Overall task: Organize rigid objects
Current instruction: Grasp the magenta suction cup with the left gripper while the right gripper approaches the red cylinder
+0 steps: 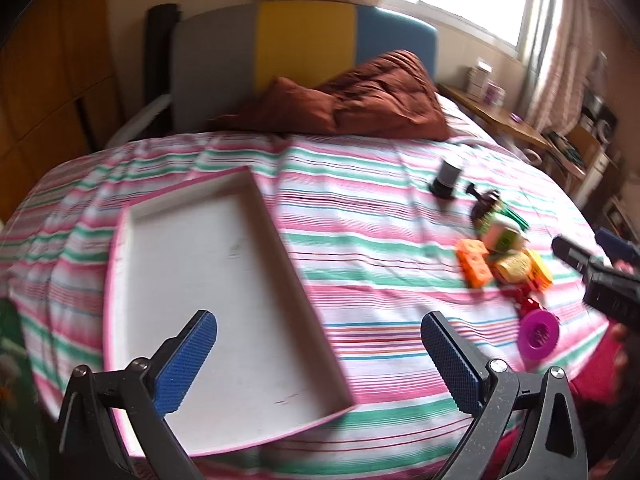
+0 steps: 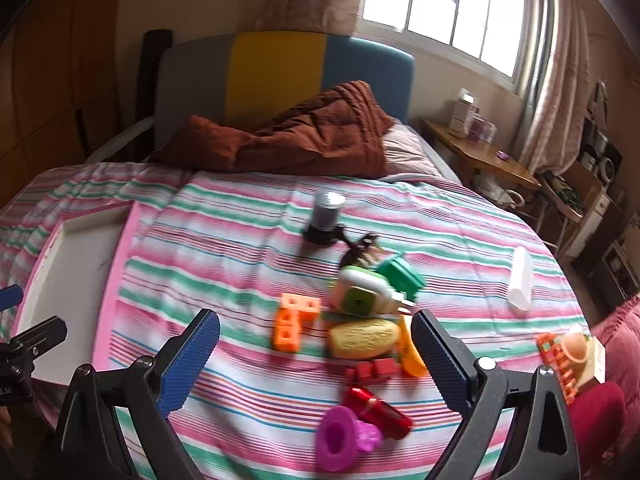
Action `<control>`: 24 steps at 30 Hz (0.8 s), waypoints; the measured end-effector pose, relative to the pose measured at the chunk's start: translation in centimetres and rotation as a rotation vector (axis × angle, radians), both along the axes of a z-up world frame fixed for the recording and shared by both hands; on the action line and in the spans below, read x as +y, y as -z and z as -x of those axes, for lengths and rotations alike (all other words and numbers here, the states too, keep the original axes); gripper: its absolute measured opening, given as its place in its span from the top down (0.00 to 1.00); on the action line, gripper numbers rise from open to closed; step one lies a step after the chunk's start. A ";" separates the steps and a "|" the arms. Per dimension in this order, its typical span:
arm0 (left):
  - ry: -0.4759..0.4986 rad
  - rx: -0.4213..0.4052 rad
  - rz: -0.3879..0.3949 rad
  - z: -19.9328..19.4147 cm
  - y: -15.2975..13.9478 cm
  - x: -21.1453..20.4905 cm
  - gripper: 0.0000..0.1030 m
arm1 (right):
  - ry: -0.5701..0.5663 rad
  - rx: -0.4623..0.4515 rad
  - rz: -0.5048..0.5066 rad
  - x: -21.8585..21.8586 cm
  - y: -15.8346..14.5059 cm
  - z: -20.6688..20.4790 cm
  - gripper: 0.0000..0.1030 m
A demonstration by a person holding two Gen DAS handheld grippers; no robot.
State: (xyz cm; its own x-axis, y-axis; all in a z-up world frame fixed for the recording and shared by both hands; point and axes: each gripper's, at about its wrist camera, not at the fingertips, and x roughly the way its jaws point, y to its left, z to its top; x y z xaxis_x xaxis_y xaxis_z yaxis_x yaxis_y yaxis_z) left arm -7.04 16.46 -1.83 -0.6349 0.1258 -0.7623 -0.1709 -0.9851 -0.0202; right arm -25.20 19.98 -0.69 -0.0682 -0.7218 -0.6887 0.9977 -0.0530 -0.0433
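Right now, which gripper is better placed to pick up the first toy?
The right gripper: it hangs open directly over the toy pile. The left gripper hovers open at the empty tray, apart from the toys.

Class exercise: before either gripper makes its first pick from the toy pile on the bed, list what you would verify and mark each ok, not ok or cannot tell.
1. Left gripper open, nothing between its fingers: ok.
2. Right gripper open, nothing held: ok.
3. White tray has free space for toys: ok.
4. Purple cup and red cylinder lie nearest the right gripper, not buried: ok.
5. Orange block stands apart from the pile: ok.
6. Whether cup and cylinder touch: cannot tell, blurred.
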 end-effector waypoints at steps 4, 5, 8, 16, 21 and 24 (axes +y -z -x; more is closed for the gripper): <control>0.123 -0.011 0.034 0.7 0.9 4.4 0.00 | 0.129 -0.015 -0.007 0.8 -0.3 6.0 0.05; 0.148 -0.020 0.039 0.8 1.2 5.2 0.00 | 0.149 -0.015 -0.010 1.0 -0.4 7.1 0.05; 0.234 -0.038 0.040 1.0 1.8 8.3 0.02 | 0.205 -0.060 -0.021 1.5 -0.3 10.2 0.05; 0.486 -0.094 0.006 0.1 3.5 16.8 0.06 | 0.142 -0.103 -0.036 3.3 0.2 13.9 0.05; 0.606 -0.109 0.036 -0.8 5.2 20.5 0.06 | 0.121 -0.113 -0.041 3.5 0.5 14.2 0.05; 0.611 -0.133 0.036 -0.3 6.4 21.7 0.06 | 0.106 -0.118 -0.041 3.7 0.6 14.3 0.05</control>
